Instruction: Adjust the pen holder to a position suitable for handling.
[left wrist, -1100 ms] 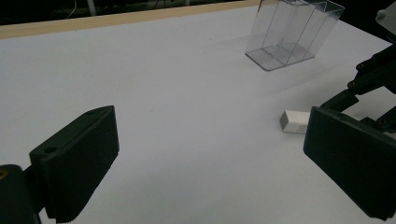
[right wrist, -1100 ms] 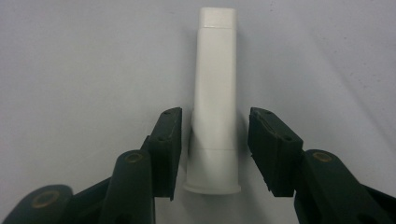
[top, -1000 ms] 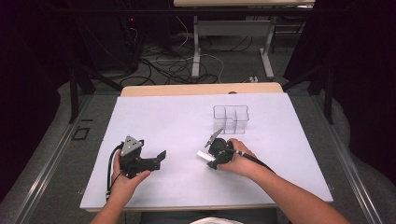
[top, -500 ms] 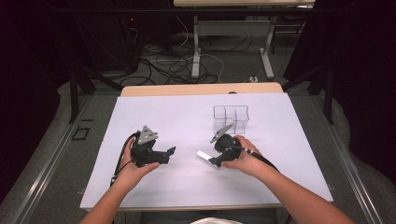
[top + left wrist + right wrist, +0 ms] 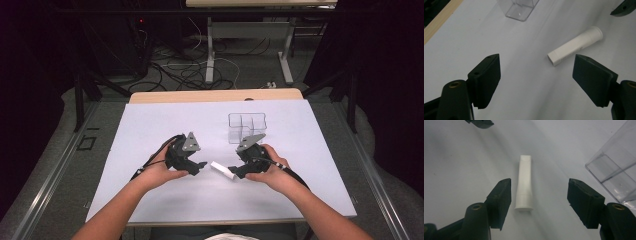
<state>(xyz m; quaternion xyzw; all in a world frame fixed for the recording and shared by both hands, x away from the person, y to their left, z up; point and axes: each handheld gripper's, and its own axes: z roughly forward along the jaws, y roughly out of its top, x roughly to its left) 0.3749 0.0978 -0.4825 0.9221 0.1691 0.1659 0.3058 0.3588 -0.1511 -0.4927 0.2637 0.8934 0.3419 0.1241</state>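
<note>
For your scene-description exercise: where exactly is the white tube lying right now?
In the high view, the white tube lies flat on the white table, untouched between the two hand-held grippers, just in front of the clear divided box.

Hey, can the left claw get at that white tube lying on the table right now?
Probably yes. The white tube lies flat on the white table cover just ahead of the left claw, whose jaws, just closing somewhat, hold nothing. The right claw is open and off the tube.
</note>
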